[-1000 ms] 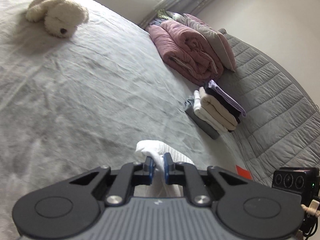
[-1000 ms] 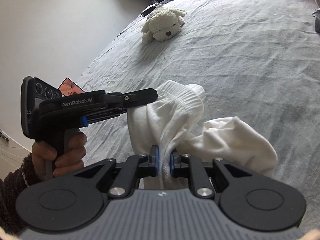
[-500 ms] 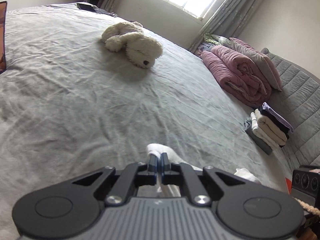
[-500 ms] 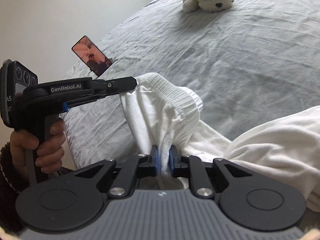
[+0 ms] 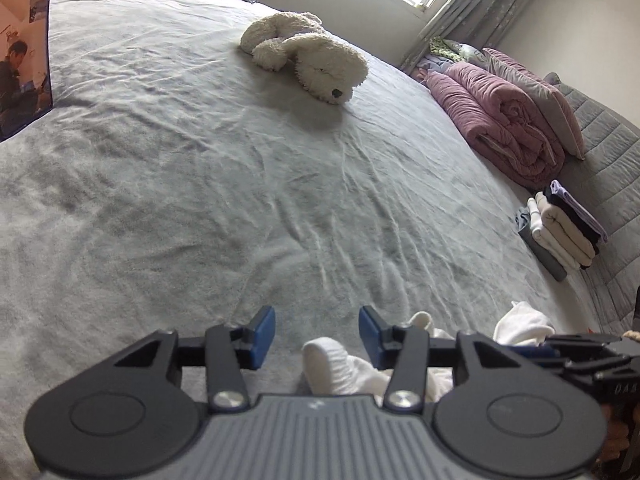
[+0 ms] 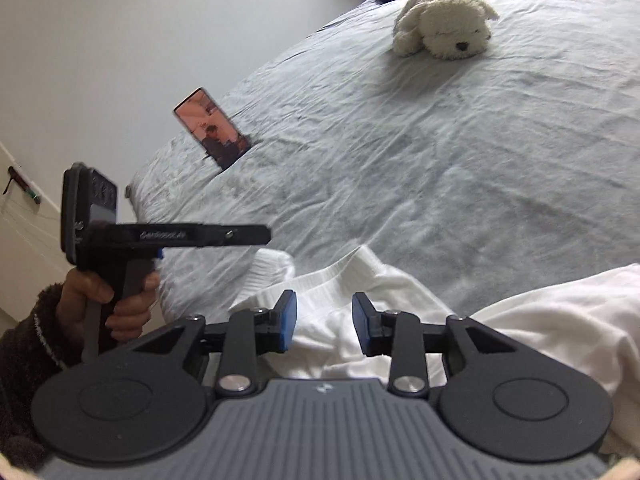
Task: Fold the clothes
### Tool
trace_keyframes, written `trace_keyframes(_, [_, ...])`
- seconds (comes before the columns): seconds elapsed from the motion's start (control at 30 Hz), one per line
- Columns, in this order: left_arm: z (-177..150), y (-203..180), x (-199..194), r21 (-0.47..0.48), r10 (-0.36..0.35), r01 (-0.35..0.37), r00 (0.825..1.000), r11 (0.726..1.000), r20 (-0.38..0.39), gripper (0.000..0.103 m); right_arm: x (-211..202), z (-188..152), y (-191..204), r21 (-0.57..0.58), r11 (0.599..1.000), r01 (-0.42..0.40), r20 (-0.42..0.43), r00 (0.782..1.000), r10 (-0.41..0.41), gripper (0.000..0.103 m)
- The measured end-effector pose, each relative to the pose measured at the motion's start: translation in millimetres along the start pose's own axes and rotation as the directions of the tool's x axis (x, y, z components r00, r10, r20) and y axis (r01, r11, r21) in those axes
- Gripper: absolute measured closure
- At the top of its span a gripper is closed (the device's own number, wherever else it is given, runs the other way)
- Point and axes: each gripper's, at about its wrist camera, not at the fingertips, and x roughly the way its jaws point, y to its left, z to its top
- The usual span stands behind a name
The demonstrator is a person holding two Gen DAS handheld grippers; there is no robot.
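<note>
A white garment with ribbed cuffs lies crumpled on the grey bed sheet, close in front of both grippers. My right gripper hovers just over it; its jaws are opening and the cloth shows in the gap, free of the blue pads. To the left, my left gripper is held by a hand above one cuff. In the left wrist view the left gripper has its jaws opening too. A white cuff lies low between its fingers, not pinched. The right gripper shows at the right edge.
A cream plush dog lies far up the bed. A phone stands propped at the left bed edge. Rolled pink quilts, pillows and a stack of folded clothes sit at the right by the grey padded headboard.
Both grippers were shut on the white garment and holding it up. Both have now opened and let it go, and it lies lower on the bed. The left gripper moved left.
</note>
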Motion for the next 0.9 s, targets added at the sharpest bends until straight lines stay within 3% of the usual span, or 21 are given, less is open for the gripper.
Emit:
trace_keyframes(0.17, [6,4,4,-0.005,-0.007,0.007,1.0,1.0,-0.018,0.057,30,11,-6,-0.049,0.995,0.088,-0.029,0.996,-0.09,0.068])
trace_keyframes(0.23, [8,3,4,0.011,-0.001,0.001,1.0,1.0,-0.009,0.056,43,10,-4,-0.091,0.991,0.099,-0.057,0.993,-0.105,0.06])
trace_keyframes(0.37, [10,6,4,0.036,-0.001,0.001,1.0,0.999,-0.001,0.056,61,0,8,-0.204,0.969,0.14,-0.055,0.987,-0.154,0.057])
trace_keyframes(0.4, [11,6,5,0.039,-0.001,0.001,1.0,0.999,0.0,0.056,62,-4,12,-0.236,0.96,0.152,-0.037,0.986,-0.165,0.058])
trace_keyframes(0.47, [13,7,6,0.046,-0.006,0.006,1.0,0.999,0.002,0.056,63,-8,16,-0.281,0.946,0.162,-0.011,0.985,-0.172,0.077])
trace_keyframes(0.5, [13,6,8,0.051,-0.01,0.01,1.0,0.999,0.004,0.056,62,-8,16,-0.286,0.946,0.155,-0.007,0.986,-0.164,0.094])
trace_keyframes(0.63, [16,7,14,0.064,-0.038,0.036,0.999,0.997,0.026,0.056,54,-5,7,-0.264,0.95,0.163,0.023,0.986,-0.163,0.096])
trace_keyframes(0.77, [21,12,25,0.032,-0.075,0.074,0.997,0.997,0.023,0.055,35,9,-22,-0.163,0.934,0.317,0.101,0.947,-0.304,0.096])
trace_keyframes(0.9, [25,16,36,-0.013,-0.125,0.125,0.992,0.992,0.015,0.053,15,21,-64,-0.028,0.874,0.485,0.147,0.867,-0.476,0.096])
